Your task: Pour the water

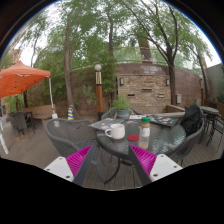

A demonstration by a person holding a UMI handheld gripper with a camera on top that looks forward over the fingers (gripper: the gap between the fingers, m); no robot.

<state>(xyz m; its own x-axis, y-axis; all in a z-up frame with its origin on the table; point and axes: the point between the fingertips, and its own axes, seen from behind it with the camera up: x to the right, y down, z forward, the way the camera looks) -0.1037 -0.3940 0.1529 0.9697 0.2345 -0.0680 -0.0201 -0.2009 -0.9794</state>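
Round glass patio table (pixel 120 146) at centre, wicker chairs (pixel 68 135) around it. Orange umbrella (pixel 20 78) at nine o'clock. Stone wall (pixel 145 88) and lamp post (pixel 98 88) beyond, tall trees (pixel 110 35) at twelve o'clock.

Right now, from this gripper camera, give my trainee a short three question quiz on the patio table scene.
1. True or false: the fingers are shut on the bottle.
2. What white item stands beside the bottle on the glass table?
3. The bottle's cap is: A blue, B red, C green.

Key: 1 false, the gripper is open with nothing between its fingers, and the bottle stands beyond them; 2 a white mug; 3 B.
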